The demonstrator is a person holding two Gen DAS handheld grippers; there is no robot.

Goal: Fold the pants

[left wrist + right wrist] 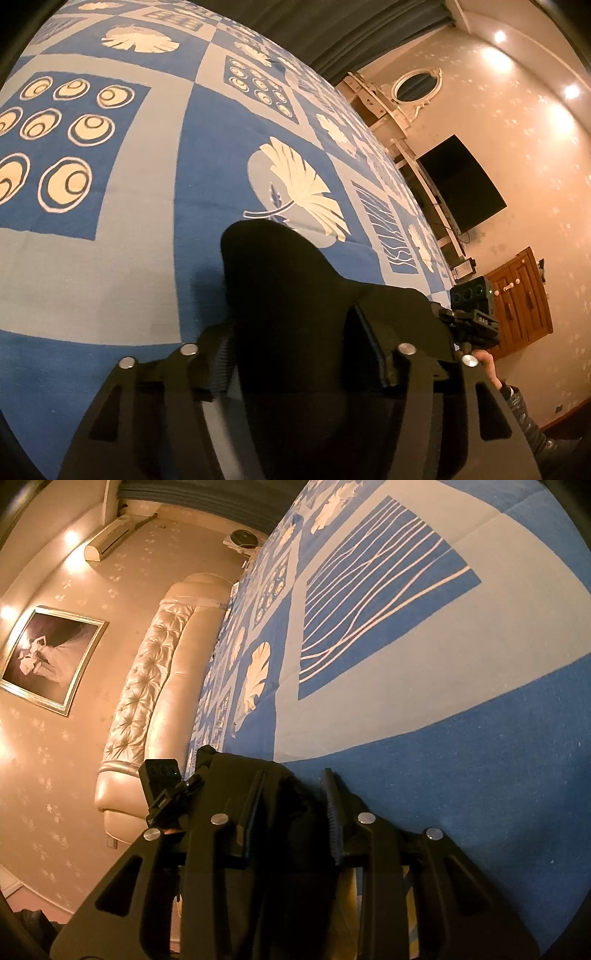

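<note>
The black pants (pixel 288 295) hang bunched between the fingers of my left gripper (pixel 295 354), which is shut on them above the blue patterned bedspread (pixel 147 206). In the right wrist view my right gripper (pixel 291 805) is shut on another part of the black pants (pixel 284 812), held above the bedspread (pixel 443 746). The other gripper shows at the edge of each view, the right gripper (pixel 472 314) to my left gripper's right and the left gripper (pixel 166 794) to my right gripper's left. Most of the pants is hidden under the grippers.
A padded cream headboard (pixel 147 701) stands at one end of the bed. A dark television (pixel 461 181) hangs on the wall beside a wooden cabinet (pixel 521 299). A framed picture (pixel 48 657) and an air conditioner (pixel 107 539) are on the wall.
</note>
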